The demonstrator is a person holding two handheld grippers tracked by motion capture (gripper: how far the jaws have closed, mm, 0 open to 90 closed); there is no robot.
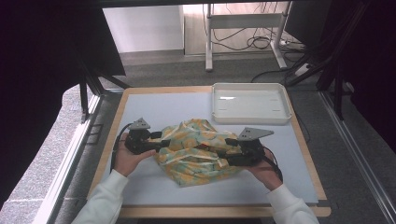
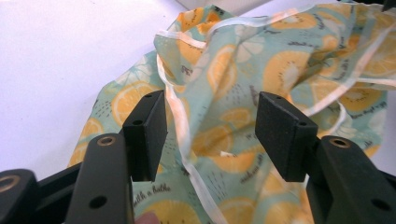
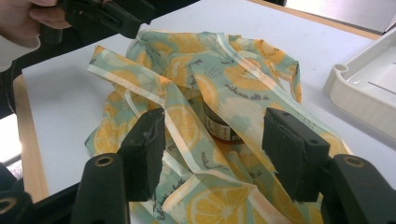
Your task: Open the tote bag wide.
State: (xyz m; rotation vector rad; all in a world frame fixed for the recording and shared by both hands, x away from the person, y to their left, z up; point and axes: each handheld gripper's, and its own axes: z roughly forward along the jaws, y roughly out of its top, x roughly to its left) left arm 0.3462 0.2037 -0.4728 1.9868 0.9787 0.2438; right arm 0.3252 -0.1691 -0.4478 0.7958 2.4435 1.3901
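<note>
A crumpled cloth (image 1: 196,149) printed with orange slices on pale green, edged in white tape, lies mid-table. My left gripper (image 1: 163,141) stands at its left side and is open; in the left gripper view the cloth (image 2: 233,70) and a strip of white trim pass between the spread jaws (image 2: 210,130) without being pressed. My right gripper (image 1: 229,145) stands at the cloth's right side, also open (image 3: 212,149) over the folds (image 3: 187,79). Under the cloth a dark jar with a label (image 3: 218,127) peeks out.
A white empty tray (image 1: 250,102) sits at the back right of the pale mat (image 1: 154,107), close behind the cloth. The wooden table edge (image 1: 219,211) runs along the front. Table legs and cables stand on the floor beyond.
</note>
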